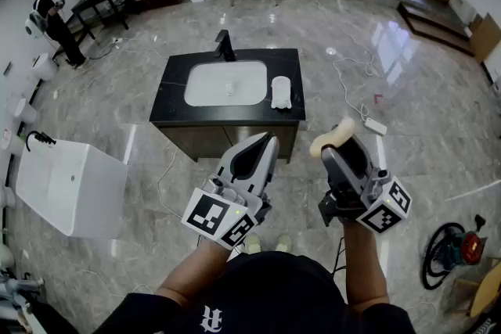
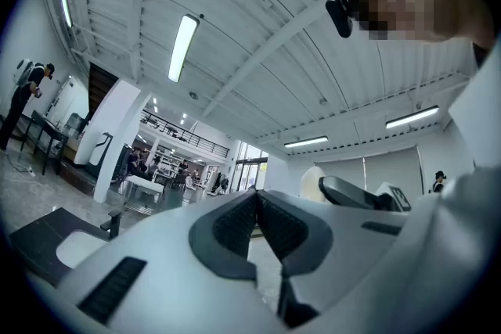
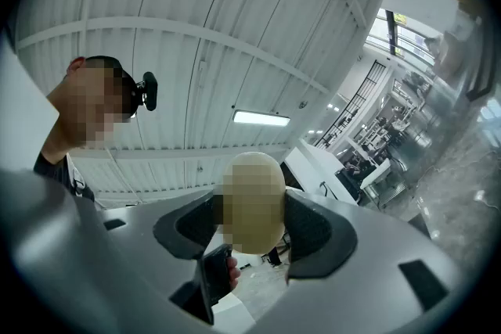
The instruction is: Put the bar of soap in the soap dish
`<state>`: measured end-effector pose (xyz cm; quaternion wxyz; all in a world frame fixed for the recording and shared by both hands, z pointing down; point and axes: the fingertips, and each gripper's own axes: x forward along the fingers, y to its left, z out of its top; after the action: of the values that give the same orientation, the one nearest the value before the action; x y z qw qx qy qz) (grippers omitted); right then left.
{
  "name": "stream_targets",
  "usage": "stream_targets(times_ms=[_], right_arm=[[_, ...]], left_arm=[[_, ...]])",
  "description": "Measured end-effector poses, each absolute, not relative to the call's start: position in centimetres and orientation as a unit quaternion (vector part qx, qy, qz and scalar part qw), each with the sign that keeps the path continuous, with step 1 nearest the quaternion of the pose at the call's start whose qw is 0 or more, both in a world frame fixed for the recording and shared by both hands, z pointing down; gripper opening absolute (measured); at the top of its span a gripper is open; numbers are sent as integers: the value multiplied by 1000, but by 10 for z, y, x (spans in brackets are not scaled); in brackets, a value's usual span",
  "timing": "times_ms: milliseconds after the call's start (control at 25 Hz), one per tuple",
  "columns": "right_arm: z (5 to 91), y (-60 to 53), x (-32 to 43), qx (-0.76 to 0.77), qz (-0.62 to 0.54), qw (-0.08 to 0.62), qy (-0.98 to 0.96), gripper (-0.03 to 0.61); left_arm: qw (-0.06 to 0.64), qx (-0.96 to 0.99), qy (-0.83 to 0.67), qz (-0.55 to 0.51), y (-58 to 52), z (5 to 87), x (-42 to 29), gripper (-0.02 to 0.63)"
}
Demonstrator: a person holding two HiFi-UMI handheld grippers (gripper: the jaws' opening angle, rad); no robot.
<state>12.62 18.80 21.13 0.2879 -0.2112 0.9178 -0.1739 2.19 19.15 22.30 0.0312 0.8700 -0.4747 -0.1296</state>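
My right gripper (image 1: pixel 338 138) is shut on a cream oval bar of soap (image 1: pixel 333 137), held up in the air in front of the vanity. In the right gripper view the bar of soap (image 3: pixel 252 199) sits pressed between both dark pads (image 3: pixel 313 227). The white soap dish (image 1: pixel 281 91) lies on the black counter (image 1: pixel 174 82), right of the white sink basin (image 1: pixel 225 82), well ahead of both grippers. My left gripper (image 1: pixel 268 139) hangs beside the right one, jaws closed together and empty (image 2: pixel 255 203). The left gripper view points up at the ceiling.
A black faucet (image 1: pixel 225 45) stands behind the basin. A white tub (image 1: pixel 70 184) sits on the marble floor at the left. A cable and power strip (image 1: pixel 374 125) lie right of the vanity, an orange tool with a hose (image 1: pixel 454 246) at the lower right. A person (image 1: pixel 55 23) stands far left.
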Motion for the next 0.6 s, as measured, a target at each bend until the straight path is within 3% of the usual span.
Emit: stream_targets(times_ms=[600], right_arm=[[223,166,146,-199,-181,279,922,259]], left_arm=[[24,868,-481,-123,166,231,48,6]])
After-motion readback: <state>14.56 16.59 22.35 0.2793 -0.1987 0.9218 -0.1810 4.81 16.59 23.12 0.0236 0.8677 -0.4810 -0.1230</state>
